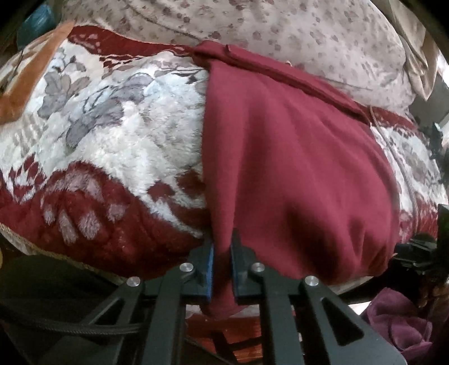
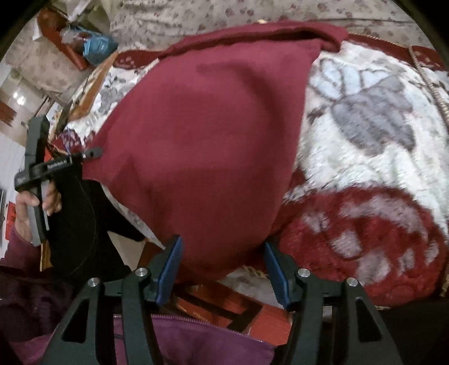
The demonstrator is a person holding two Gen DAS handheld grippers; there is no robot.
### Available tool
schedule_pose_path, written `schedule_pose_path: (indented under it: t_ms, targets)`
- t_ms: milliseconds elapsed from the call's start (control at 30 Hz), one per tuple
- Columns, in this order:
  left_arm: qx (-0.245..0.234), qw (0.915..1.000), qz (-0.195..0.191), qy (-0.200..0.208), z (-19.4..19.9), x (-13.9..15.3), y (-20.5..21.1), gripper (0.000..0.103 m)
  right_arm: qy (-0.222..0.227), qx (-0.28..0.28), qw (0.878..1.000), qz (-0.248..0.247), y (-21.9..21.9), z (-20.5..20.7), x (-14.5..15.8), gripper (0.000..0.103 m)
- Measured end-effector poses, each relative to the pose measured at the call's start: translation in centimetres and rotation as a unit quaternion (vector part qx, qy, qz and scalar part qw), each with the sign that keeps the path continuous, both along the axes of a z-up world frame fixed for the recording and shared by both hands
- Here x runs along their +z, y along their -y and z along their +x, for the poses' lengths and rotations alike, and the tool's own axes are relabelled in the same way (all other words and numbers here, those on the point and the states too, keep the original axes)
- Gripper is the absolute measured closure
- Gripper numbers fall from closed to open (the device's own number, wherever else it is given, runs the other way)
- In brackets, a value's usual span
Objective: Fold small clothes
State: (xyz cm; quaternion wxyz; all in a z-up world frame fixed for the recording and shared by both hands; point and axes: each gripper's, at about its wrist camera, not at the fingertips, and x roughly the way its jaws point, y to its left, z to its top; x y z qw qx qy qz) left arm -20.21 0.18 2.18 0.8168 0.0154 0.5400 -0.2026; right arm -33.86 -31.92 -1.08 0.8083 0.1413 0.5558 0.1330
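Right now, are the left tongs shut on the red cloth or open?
Shut on it. The left tongs pinch the near edge of the red cloth between their blue pads.

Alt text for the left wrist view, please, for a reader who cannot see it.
The left gripper is shut on the near edge of a dark red garment spread over a plush floral blanket. A pale flowered cloth lies beyond it, and purple fabric shows at lower right.
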Motion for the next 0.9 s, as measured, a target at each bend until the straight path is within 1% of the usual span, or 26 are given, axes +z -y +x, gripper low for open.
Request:
schedule_pose_path:
  t_ms: [33, 100, 167, 233, 267, 300, 333, 367, 400, 500, 533, 567, 600, 667, 800, 833, 867, 900]
  targets:
    - [0.000, 1.0000, 0.008, 0.000, 0.0, -0.2, 0.2, 0.090, 0.001, 0.002, 1.000, 0.000, -0.2, 0.0, 0.0, 0.040]
    - [0.004, 0.9999, 0.011, -0.007, 0.0, -0.6, 0.1, 0.077, 0.006, 0.007, 1.000, 0.004, -0.4, 0.0, 0.2, 0.039]
    - [0.007, 0.9999, 0.002, -0.011, 0.0, -0.6, 0.2, 0.072, 0.008, 0.004, 1.000, 0.016, -0.3, 0.0, 0.0, 0.039]
    - [0.005, 0.9999, 0.005, -0.008, -0.1, -0.7, 0.5, 0.069, 0.006, 0.008, 1.000, 0.021, -0.4, 0.0, -0.2, 0.043]
    - [0.003, 0.9999, 0.009, -0.004, -0.2, -0.7, 0.6, 0.067, 0.008, 0.015, 1.000, 0.019, -0.4, 0.0, -0.1, 0.051]
    - [0.000, 0.9999, 0.014, -0.001, -0.2, -0.7, 0.8, 0.065, 0.011, 0.019, 1.000, 0.021, -0.4, 0.0, 0.1, 0.065]
    - [-0.003, 0.9998, 0.021, 0.003, -0.4, -0.7, 1.1, 0.065, 0.014, 0.021, 0.999, 0.033, -0.3, 0.0, 0.3, 0.070]
    - [-0.003, 0.9997, 0.024, 0.004, -0.4, -0.7, 1.3, 0.063, 0.016, 0.019, 0.999, 0.043, -0.3, 0.2, 0.3, 0.073]
    - [-0.003, 0.9997, 0.026, 0.005, -0.5, -0.7, 1.5, 0.061, 0.016, 0.015, 0.998, 0.054, 0.0, 0.3, 0.4, 0.073]
    - [0.000, 0.9997, 0.024, 0.004, -0.5, -0.8, 1.5, 0.059, 0.006, 0.007, 0.999, 0.048, 0.2, 0.5, -0.3, 0.073]
    - [0.001, 0.9997, 0.024, 0.004, -0.5, -0.8, 1.5, 0.059, 0.001, 0.003, 0.998, 0.056, 0.2, 0.6, -0.7, 0.072]
    - [0.000, 0.9997, 0.024, 0.004, -0.5, -0.8, 1.5, 0.059, -0.001, -0.001, 0.998, 0.065, 0.1, 0.6, -0.8, 0.069]
    - [0.000, 0.9997, 0.024, 0.004, -0.5, -0.8, 1.5, 0.058, -0.002, -0.003, 0.997, 0.075, 0.1, 0.6, -1.0, 0.061]
    - [-0.001, 0.9997, 0.023, 0.003, -0.4, -0.8, 1.5, 0.056, 0.002, 0.000, 0.996, 0.084, -0.2, 0.6, -0.9, 0.054]
    - [-0.004, 0.9998, 0.019, 0.002, -0.4, -0.9, 1.6, 0.050, 0.005, 0.013, 0.997, 0.077, -1.1, 0.7, -0.8, 0.054]
    - [-0.005, 0.9998, 0.018, 0.002, -0.4, -1.0, 1.6, 0.049, 0.005, 0.017, 0.997, 0.076, -1.2, 0.7, -0.7, 0.055]
    - [-0.005, 0.9998, 0.017, 0.002, -0.4, -1.0, 1.7, 0.047, 0.007, 0.022, 0.997, 0.072, -1.4, 0.8, -0.7, 0.066]
    - [-0.006, 0.9999, 0.016, 0.001, -0.4, -1.1, 1.7, 0.045, 0.010, 0.022, 0.998, 0.063, -1.5, 0.8, -0.6, 0.089]
